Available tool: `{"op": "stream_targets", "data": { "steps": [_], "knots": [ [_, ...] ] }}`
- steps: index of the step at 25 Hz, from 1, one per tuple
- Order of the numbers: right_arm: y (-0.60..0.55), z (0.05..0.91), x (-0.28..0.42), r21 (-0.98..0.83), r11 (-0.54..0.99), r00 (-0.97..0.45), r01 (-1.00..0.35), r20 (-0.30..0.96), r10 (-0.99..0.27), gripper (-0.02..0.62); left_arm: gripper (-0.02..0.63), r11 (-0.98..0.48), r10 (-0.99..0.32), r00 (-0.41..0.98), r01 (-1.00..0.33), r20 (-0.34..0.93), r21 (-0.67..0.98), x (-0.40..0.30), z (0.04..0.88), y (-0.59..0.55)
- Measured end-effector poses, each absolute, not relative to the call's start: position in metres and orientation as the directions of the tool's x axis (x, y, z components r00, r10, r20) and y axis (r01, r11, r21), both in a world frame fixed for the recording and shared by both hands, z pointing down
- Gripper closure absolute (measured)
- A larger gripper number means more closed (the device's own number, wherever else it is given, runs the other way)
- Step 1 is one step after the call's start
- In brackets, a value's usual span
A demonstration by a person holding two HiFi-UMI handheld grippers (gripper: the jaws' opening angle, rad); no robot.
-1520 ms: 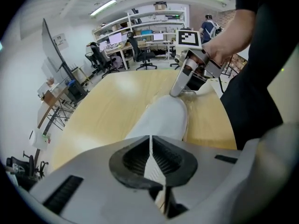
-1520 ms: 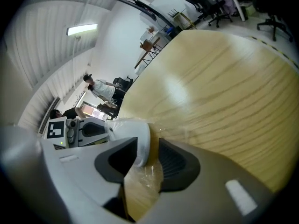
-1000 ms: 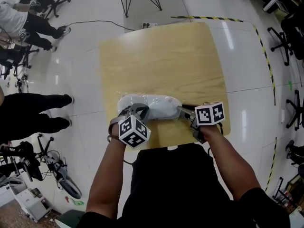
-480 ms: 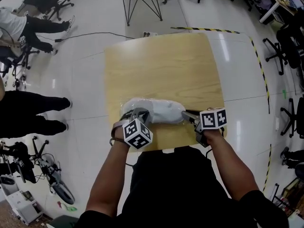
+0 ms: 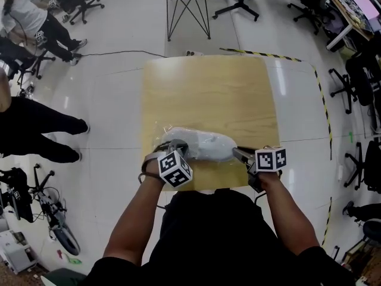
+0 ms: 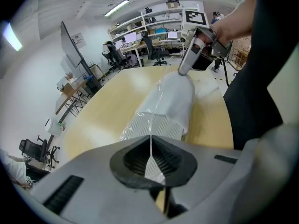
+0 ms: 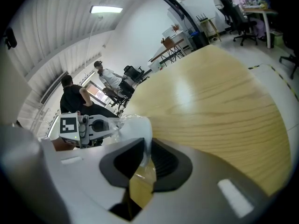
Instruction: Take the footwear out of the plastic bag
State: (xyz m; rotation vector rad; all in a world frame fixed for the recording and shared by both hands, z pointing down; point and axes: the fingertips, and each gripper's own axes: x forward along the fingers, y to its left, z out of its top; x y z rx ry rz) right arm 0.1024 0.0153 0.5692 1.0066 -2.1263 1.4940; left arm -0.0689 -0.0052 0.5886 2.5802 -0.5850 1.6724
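A clear plastic bag [image 5: 196, 144] with a white shoe [image 6: 168, 101] inside lies across the near part of the wooden table [image 5: 208, 88]. My left gripper [image 5: 172, 146] is shut on the bag's film at its left end, and a thin fold of film runs between the pads [image 6: 150, 146]. My right gripper [image 5: 234, 152] has just been closing and pinches the film at the bag's other end [image 7: 143, 154]. In the left gripper view the right gripper [image 6: 183, 70] meets the bag's far tip. The shoe stays wholly inside the bag.
The table's near edge [image 5: 220, 186] is right under both grippers. People [image 5: 36, 130] stand and sit on the left, beside a bicycle [image 5: 53, 219]. Office chairs [image 5: 363, 76] line the right. A second table's legs [image 5: 187, 11] stand beyond, and striped tape [image 5: 262, 53] marks the floor.
The right gripper has risen slightly with the bag's end. The bag has bunched up and drawn tighter between the two grippers. The left gripper has kept its hold.
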Motion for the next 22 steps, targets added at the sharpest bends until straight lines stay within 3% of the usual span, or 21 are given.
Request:
{"op": "stream_targets", "data": {
  "steps": [22],
  "knots": [
    [0.021, 0.577, 0.098, -0.640, 0.199, -0.664, -0.742, 0.660, -0.350, 0.543, 0.584, -0.888, -0.344, 0.302, -0.411, 0.889, -0.204, -0.129, 0.587, 0.002]
  ]
}}
